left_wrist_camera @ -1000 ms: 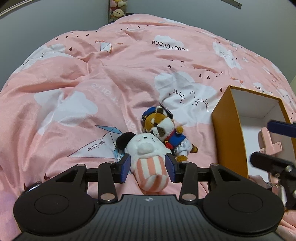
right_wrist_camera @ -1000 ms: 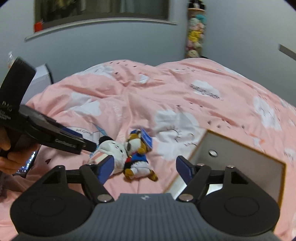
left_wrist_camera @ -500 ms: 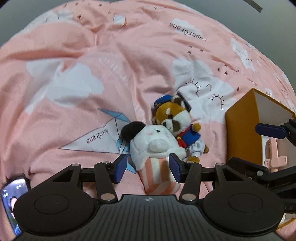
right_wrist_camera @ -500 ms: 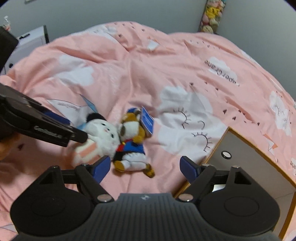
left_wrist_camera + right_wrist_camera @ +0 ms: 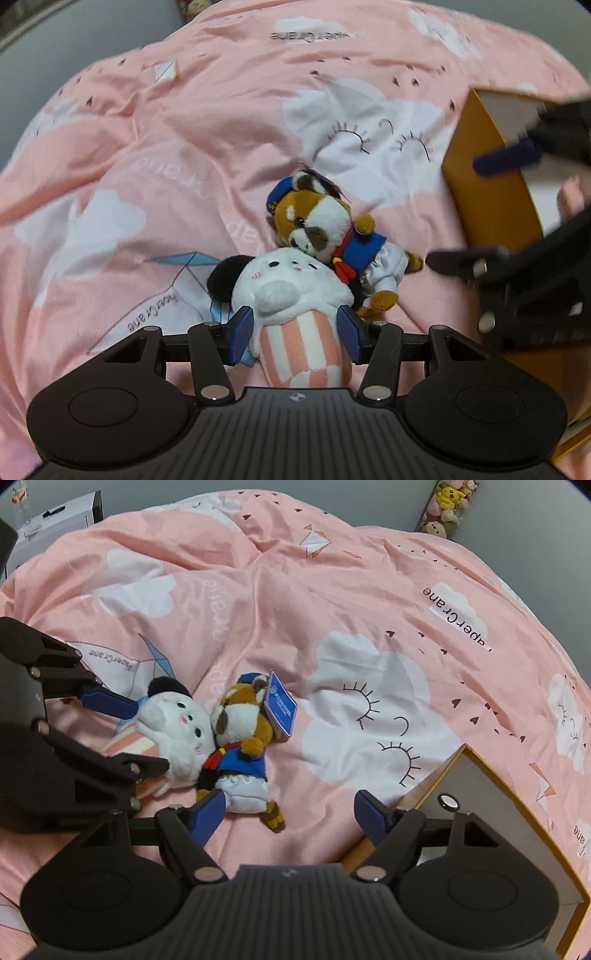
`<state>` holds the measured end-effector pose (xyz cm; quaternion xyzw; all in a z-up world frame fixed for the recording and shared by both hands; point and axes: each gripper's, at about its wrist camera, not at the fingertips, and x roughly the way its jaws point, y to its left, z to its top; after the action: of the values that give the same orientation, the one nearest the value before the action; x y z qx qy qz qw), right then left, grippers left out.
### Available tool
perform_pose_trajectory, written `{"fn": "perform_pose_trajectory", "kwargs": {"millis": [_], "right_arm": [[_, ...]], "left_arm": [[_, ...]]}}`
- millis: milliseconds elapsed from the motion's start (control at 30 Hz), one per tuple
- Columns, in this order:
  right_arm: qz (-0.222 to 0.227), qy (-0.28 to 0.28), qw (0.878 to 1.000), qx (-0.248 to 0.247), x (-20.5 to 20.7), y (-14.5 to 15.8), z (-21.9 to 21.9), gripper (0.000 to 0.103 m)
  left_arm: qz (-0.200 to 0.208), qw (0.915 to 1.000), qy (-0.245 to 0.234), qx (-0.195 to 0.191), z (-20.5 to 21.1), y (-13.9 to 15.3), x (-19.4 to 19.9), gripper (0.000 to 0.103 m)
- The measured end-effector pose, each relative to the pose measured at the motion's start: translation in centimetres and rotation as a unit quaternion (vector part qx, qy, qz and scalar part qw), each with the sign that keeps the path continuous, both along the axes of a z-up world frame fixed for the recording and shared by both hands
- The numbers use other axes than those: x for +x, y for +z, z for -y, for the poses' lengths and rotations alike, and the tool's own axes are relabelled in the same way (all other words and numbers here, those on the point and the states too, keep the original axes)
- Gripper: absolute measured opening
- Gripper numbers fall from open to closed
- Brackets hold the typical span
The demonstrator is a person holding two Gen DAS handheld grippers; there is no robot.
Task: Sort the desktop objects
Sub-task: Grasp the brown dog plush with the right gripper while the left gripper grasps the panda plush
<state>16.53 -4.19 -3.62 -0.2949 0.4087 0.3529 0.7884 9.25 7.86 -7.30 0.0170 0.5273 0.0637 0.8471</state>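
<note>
A white plush with a pink-striped body [image 5: 295, 306] lies on the pink bedspread, also seen in the right wrist view [image 5: 177, 727]. My left gripper [image 5: 295, 334] has its pads on both sides of the striped body, pressing on it. A brown raccoon plush in a blue sailor suit [image 5: 332, 236] lies against the white plush's head, also seen in the right wrist view [image 5: 240, 746], with a blue tag. My right gripper [image 5: 290, 814] is open and empty, just in front of the raccoon's legs. It shows blurred in the left wrist view [image 5: 480, 214].
An orange box with a white inside [image 5: 491, 206] stands to the right, also in the right wrist view [image 5: 517, 830]. The pink cloud-print bedspread [image 5: 332, 590] covers the whole bed. A white cabinet [image 5: 55, 520] stands at the far left, and plush toys [image 5: 447, 506] hang at the far wall.
My left gripper stays around the white plush as the view shifts. My right gripper has moved left and down, from over the box toward the raccoon plush.
</note>
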Motion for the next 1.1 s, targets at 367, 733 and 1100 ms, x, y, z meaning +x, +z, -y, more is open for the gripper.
{"fn": "perform_pose_trajectory", "kwargs": {"millis": [367, 733, 1100], "right_arm": [[-0.046, 0.063, 0.997, -0.025, 2.1, -1.2, -2.0, 0.063], [-0.121, 0.060, 0.990, -0.052, 5.0, -5.0, -6.4, 0.054], [-0.131, 0.046, 0.989, -0.048, 4.3, -6.3, -7.0, 0.036]], "left_arm": [[-0.002, 0.9917, -0.077, 0.102, 3.2, -1.8, -0.9, 0.061], [0.006, 0.9912, -0.068, 0.114, 3.3, -2.6, -1.8, 0.061], [0.009, 0.9924, -0.054, 0.110, 2.9, -2.7, -2.3, 0.062]]}}
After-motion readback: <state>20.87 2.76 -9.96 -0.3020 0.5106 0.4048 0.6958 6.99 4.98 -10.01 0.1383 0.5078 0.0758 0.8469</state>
